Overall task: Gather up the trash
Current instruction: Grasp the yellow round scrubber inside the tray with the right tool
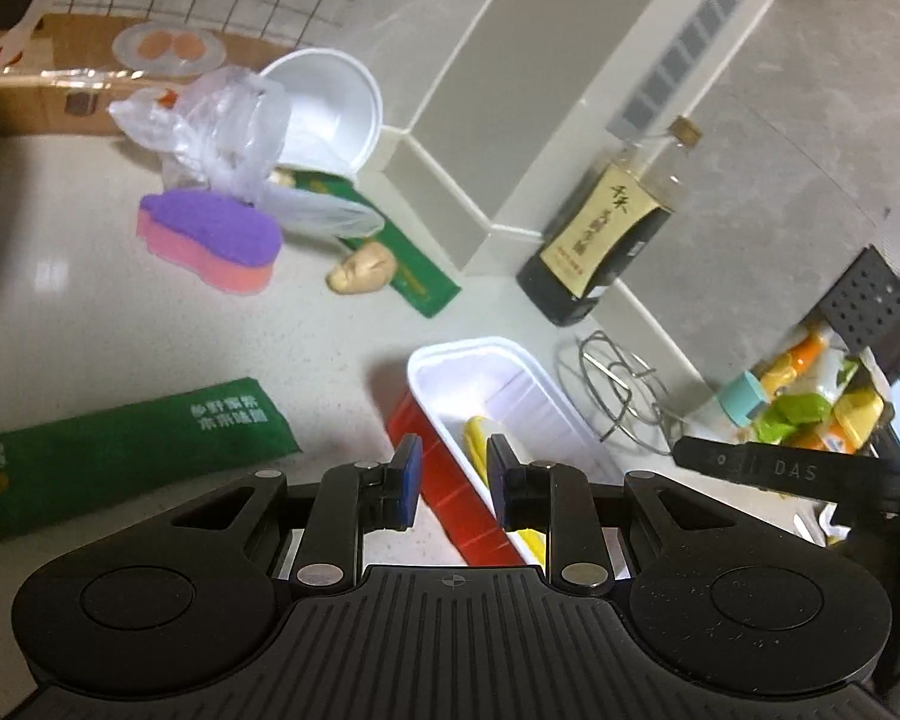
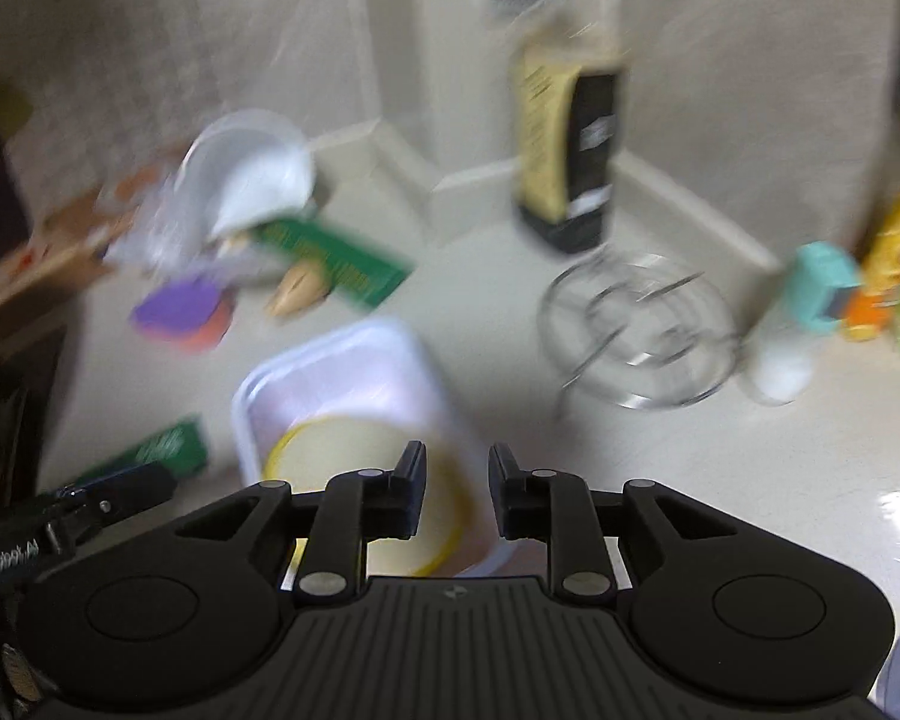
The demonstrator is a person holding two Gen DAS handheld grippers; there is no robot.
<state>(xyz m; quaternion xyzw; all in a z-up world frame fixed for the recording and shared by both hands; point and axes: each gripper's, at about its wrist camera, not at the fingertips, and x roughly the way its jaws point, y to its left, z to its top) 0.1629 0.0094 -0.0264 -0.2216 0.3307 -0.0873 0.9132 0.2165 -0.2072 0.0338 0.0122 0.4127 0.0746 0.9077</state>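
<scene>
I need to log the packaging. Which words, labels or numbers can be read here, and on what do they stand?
"DAS": on the black arm of the right gripper.
Dark bottle label: Chinese characters, too blurred.
Green packet: white Chinese print, too blurred.
Snack bags: unreadable.

sponge (image 1: pixel 210 243) left of ginger (image 1: pixel 363 276) | bottle (image 1: pixel 606 234) behind tray (image 1: pixel 546 405)

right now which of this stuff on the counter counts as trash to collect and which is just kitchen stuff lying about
Trash, as far as I can judge:
- red and white tray, with a yellow-rimmed lid inside
- green wrappers
- crumpled plastic bag
- white bowl, tipped over

Just lying about:
- sauce bottle
- sponge
- wire rack
- ginger piece
</scene>
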